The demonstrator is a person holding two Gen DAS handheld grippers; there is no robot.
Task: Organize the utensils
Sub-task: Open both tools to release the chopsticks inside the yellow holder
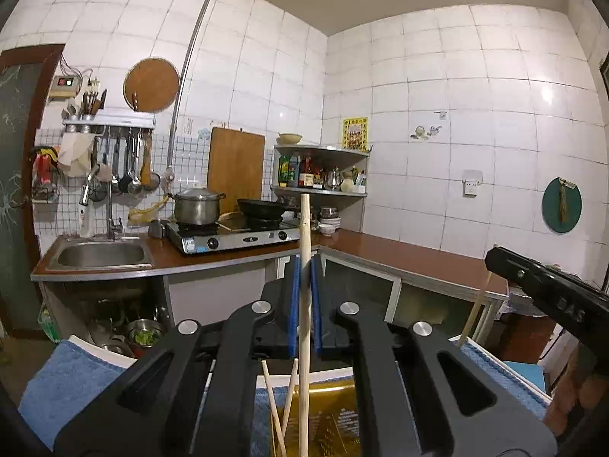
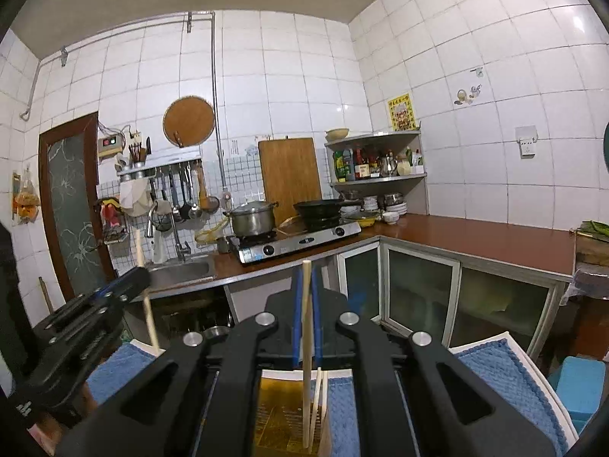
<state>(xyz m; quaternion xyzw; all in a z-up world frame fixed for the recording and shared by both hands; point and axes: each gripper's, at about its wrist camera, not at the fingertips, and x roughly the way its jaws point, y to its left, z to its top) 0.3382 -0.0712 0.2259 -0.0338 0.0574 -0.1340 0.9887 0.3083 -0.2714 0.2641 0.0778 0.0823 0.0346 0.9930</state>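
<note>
The left tongs (image 1: 304, 266) are pointing level and forward, their blue-padded fingers (image 1: 294, 304) pressing in on a thin wooden stick standing upright between them. The right tongs (image 2: 306, 278) are sitting alongside, just to the right, aiming the same way and likewise pinching an upright stick between blue pads (image 2: 297, 316).

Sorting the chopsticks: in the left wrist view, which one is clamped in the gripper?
The upright chopstick, pinched between the left gripper's blue pads. The two loose chopsticks below it cross over the gold box, ungripped.
</note>
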